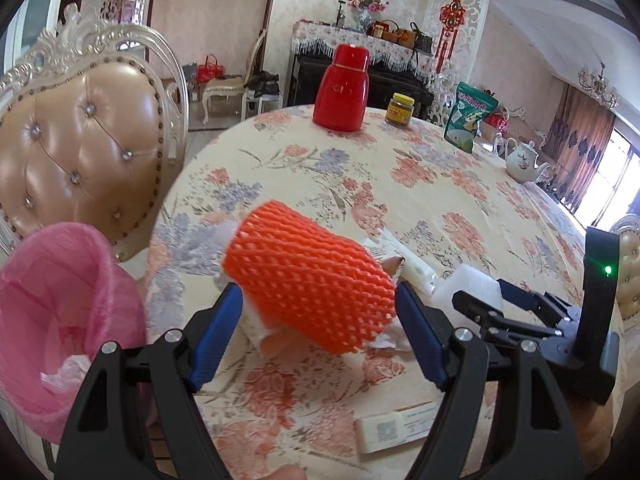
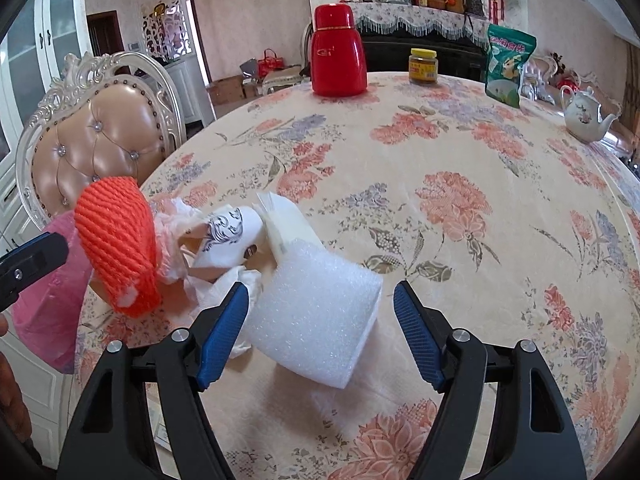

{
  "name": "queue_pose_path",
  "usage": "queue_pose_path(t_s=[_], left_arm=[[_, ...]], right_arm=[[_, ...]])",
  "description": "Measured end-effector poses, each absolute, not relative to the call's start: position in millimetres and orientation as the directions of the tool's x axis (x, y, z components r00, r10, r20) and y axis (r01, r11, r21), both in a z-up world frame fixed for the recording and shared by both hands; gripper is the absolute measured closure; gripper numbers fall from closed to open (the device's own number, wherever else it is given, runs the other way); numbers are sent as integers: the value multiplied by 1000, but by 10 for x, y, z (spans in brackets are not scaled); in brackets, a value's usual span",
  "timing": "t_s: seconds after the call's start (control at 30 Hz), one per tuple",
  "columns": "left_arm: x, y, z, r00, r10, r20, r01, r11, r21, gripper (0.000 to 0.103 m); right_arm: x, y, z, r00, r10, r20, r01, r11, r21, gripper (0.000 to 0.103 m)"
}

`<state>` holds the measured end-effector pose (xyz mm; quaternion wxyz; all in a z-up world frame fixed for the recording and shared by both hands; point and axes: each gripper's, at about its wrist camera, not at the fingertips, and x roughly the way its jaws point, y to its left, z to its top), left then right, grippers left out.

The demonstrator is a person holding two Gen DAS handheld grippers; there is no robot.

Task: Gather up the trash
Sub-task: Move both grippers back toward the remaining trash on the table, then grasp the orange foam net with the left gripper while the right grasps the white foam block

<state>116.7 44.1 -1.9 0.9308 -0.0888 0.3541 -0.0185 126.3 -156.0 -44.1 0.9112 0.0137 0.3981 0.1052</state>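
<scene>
1. The left gripper (image 1: 318, 300) holds the orange foam net (image 1: 308, 280) across its width, both blue pads pressed against the sleeve's sides. The net looks lifted clear of the table (image 1: 400, 184); this seems a carry towards the bin.
2. Left of the net, just off the table's edge, stands the pink-lined trash bin (image 1: 60, 312), mouth open and some crumpled waste already inside. Its place beside the litter keeps the carry short.
3. The right gripper (image 2: 320, 320) stands with its jaws partly spread around the white foam roll (image 2: 316, 316), right of the net. The left pad is close against the foam; the right pad stands apart from it, so nothing is gripped yet.
4. Between the net and the roll lie crumpled paper and wrappers (image 2: 228, 236), possibly a printed paper cup among them, though blur makes that uncertain.
5. Far beyond the net, a red flask (image 2: 338, 56), a jar (image 2: 423, 66), a green snack bag (image 2: 506, 68) and a teapot (image 2: 584, 114) stand upright, seemingly not litter.
</scene>
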Motion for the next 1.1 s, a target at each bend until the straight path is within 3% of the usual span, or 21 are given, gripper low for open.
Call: queue_pose_path(t_s=[0.13,0.47,0.53,0.7,0.83,1.1], left_arm=[[1283,384,-87,738,-101,-668,-42,980,-195,27],[1550,308,-193,711,-55,-701,-120,973,-198,28],[1598,295,-239,693,-37,-720,-136,974,-182,36],[1606,272,-292,678,-14,-735,-134,981,-142,46],[1574,296,-291,677,-21,-735,-125,982,-143,59],[1449,309,-172,707,-48,-706,-95,982,-162,64]], right_arm=[[1252,-1550,-439,658,219,-721,-196,974,117,41],[1222,-1531,-448,660,218,-719,-204,973,107,41],[1217,-1538,-450,658,219,-721,-201,973,112,41],[1216,-1528,-443,658,217,-721,-200,973,111,39],[1208,-1530,-437,663,211,-718,-190,975,111,29],[1221,-1512,-440,668,204,-716,-184,977,106,28]])
